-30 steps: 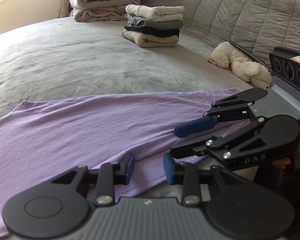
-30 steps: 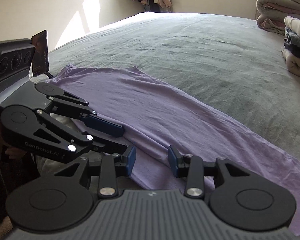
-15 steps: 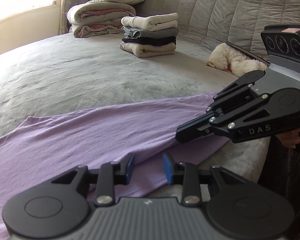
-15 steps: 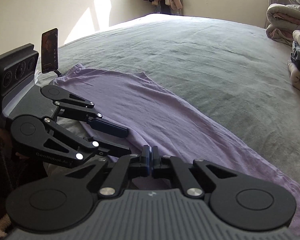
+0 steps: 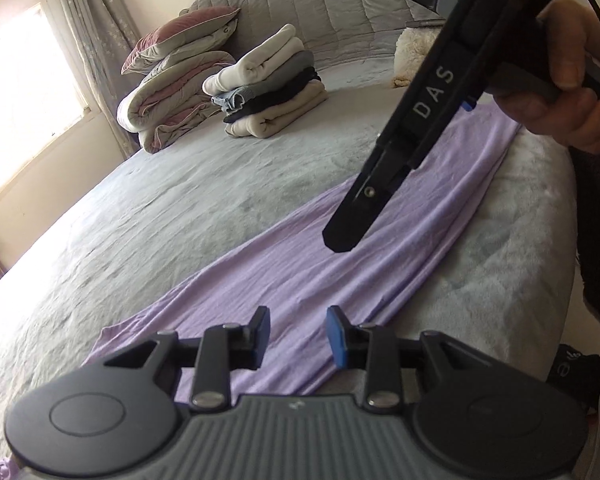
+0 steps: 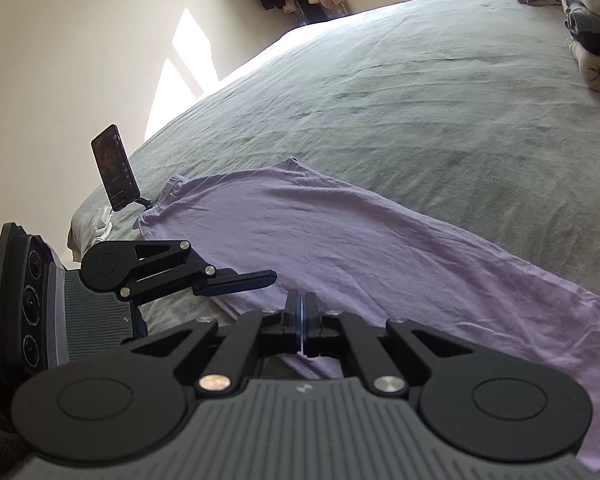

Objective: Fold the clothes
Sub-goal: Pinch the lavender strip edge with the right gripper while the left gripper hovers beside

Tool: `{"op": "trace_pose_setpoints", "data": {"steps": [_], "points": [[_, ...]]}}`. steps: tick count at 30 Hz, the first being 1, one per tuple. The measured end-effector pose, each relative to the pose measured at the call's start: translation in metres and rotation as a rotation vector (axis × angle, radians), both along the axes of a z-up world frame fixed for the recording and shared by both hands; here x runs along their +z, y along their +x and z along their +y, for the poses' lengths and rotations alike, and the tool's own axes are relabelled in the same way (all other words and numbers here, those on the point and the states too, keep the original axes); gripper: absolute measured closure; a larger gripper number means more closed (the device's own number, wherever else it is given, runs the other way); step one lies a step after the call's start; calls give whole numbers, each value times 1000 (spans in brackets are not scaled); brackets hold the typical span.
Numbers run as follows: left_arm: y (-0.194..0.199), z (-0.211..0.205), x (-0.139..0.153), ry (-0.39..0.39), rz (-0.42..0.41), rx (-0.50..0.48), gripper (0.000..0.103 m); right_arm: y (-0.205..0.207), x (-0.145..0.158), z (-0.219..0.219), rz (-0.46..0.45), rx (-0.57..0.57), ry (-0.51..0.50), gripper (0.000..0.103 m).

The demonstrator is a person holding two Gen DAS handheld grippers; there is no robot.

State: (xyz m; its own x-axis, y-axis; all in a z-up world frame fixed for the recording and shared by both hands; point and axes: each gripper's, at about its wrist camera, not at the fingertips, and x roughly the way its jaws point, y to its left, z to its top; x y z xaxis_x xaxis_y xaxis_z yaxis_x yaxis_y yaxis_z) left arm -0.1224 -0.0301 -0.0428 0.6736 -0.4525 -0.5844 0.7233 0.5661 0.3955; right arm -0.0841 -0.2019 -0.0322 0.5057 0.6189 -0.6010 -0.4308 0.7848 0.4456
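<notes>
The clenched right tool seems to pinch the lilac cotton shirt's near edge; the left tool, released above it, should grasp next.

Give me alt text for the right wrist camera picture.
A shut right claw sits at the near edge of a lilac shirt spread flat on a grey bed. The left claw reaches in from the left, a phone stands propped beyond it, and folded clothes are stacked at far right.
</notes>
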Motion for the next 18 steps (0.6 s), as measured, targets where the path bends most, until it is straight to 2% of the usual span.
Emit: {"op": "trace_pose_setpoints", "data": {"steps": [2,6,8,11,18], "points": [[0,6,2,-14,20,2,71,-3,-1,0,-11,-7,-24,102],[2,24,9,-98,110,5,69,-8,-6,3,-37,-23,-82,88],[3,32,8,-123,151,11,68,-12,-8,5,-45,-15,-106,88],[5,38,0,-114,195,26,67,-22,-13,11,-70,0,-154,88],[1,37,1,-130,189,34,67,-53,-28,25,-179,14,-374,87]]}}
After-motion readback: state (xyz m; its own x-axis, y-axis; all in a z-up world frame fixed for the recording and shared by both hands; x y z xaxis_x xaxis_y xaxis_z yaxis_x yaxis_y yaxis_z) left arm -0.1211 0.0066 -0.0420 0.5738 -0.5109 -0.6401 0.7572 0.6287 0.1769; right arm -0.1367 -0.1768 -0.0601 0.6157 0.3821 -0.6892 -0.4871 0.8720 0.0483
